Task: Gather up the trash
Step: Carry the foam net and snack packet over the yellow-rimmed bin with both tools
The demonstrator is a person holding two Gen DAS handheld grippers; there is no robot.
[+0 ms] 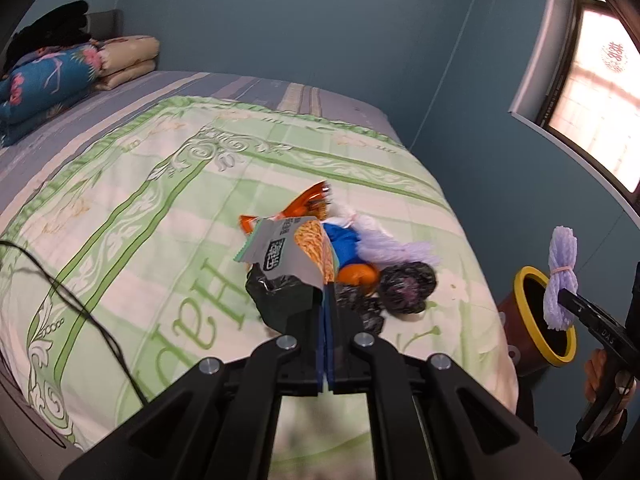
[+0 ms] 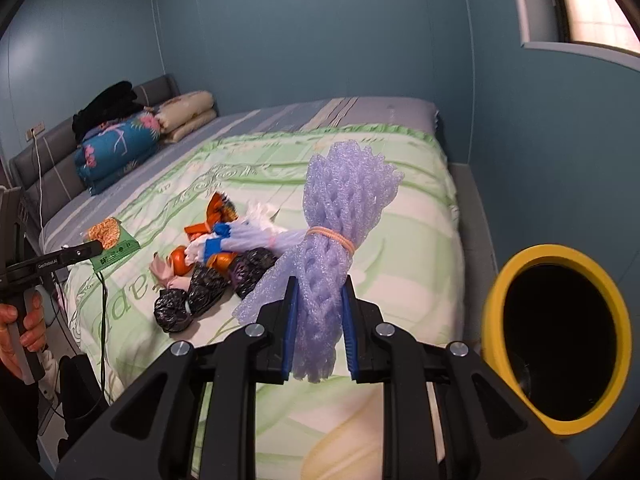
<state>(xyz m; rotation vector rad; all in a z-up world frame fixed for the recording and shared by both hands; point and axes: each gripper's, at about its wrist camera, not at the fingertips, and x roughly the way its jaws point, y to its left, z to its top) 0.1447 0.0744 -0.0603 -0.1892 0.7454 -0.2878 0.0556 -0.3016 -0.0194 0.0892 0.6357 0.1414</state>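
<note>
My left gripper (image 1: 326, 292) is shut on a silver and green snack wrapper (image 1: 288, 252), held above the green patterned bedspread (image 1: 140, 208). Beyond it lies a trash pile (image 1: 360, 268): orange wrappers, black plastic bags, an orange peel and pale foam netting. In the right wrist view the left gripper (image 2: 94, 249) and its wrapper (image 2: 114, 246) show at the left. My right gripper (image 2: 320, 300) is shut on a purple foam net bundle (image 2: 332, 240) tied with a rubber band. A yellow-rimmed bin (image 2: 496, 308) stands just right of it, beside the bed, its dark mouth facing me.
Folded quilts (image 2: 120, 148) and dark clothes are stacked at the bed's head. A black cable (image 1: 80, 304) trails over the bed's left side. Blue walls enclose the bed, with a window (image 1: 592, 92) at the right. A hand (image 2: 24, 320) grips the left handle.
</note>
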